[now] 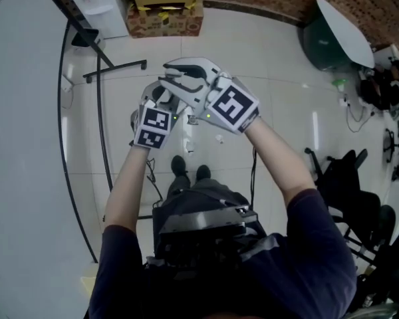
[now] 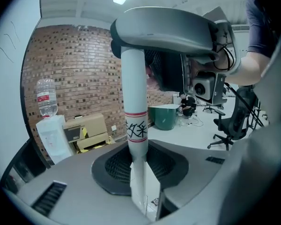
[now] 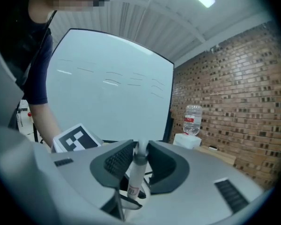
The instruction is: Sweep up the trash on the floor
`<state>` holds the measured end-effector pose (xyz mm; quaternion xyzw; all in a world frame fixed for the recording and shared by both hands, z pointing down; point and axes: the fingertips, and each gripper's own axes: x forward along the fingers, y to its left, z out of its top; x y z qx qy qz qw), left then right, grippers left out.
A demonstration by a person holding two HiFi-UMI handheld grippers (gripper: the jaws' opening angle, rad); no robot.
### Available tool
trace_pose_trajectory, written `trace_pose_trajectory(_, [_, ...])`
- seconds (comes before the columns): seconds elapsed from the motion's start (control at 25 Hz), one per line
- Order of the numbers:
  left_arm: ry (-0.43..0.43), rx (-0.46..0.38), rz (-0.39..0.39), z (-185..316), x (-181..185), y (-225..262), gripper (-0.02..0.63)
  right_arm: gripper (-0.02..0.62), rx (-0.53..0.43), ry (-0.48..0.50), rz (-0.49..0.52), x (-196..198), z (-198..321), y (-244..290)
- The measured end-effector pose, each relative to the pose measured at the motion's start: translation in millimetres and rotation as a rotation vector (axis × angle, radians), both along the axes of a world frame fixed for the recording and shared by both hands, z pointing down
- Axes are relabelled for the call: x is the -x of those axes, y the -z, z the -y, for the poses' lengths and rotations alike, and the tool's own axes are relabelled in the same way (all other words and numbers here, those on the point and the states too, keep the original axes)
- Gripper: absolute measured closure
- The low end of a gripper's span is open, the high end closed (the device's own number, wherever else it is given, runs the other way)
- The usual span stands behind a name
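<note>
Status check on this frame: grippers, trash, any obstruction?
Left gripper shut on white handle. Right gripper shut on it too. Small white scraps on floor, unswept. Nothing blocking in view.

A white tile floor meets a brick wall. A whiteboard, water dispenser, boxes and 1 black chair stand around.

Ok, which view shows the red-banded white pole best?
Left gripper view: the pole fills the centre between the left gripper's jaws, markings clear. Head view: the right gripper and left one mostly cover it. Right gripper view: only a foreshortened white shaft.
</note>
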<state>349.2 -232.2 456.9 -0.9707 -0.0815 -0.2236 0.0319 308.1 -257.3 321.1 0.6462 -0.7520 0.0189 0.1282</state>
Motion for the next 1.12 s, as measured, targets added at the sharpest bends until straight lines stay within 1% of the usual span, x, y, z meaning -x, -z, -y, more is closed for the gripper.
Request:
trace_pose_trajectory(0.08, [-0.028,0.000,-0.008,2.8,-8.0,-3.6,0.523,0.488,0.003,-0.038,-0.004,-8.3,3.9,-3.5])
trace_pose_trajectory(0.2, [-0.071,-0.029,-0.017,3.8,-20.8,-8.8,0.523,0.486,0.016,-0.075,-0.017,-19.0,4.5,-9.8])
trace_pose_trajectory(0.4, [-0.097,-0.036,-0.011,9.6,-26.8,-26.1,0.523,0.488,0.064,-0.089,-0.037,-20.2,6.4,-27.0])
trace_pose_trajectory(0.52, [-0.105,-0.056,-0.005,8.7,-32.5,-38.6,0.522,0.491,0.093,-0.089,-0.042,-21.5,0.6,-41.3])
trace_pose_trajectory(0.72, [-0.098,-0.091,0.008,2.5,-46.6,-66.4,0.520,0.494,0.125,-0.120,-0.027,-31.9,-12.2,-71.0])
trace_pose_trajectory(0.92, [-0.077,-0.121,0.037,-13.0,-62.5,-108.5,0.520,0.494,0.178,-0.135,-0.027,-47.4,-31.9,-114.2])
trace_pose_trajectory(1.0, [-0.060,-0.126,0.061,-24.8,-65.4,-126.9,0.518,0.494,0.211,-0.119,-0.046,-48.9,-44.4,-133.6])
trace_pose_trajectory(1.12, [-0.034,-0.116,0.128,-44.6,-63.9,-156.4,0.518,0.494,0.259,-0.087,-0.062,-45.9,-63.6,-164.0])
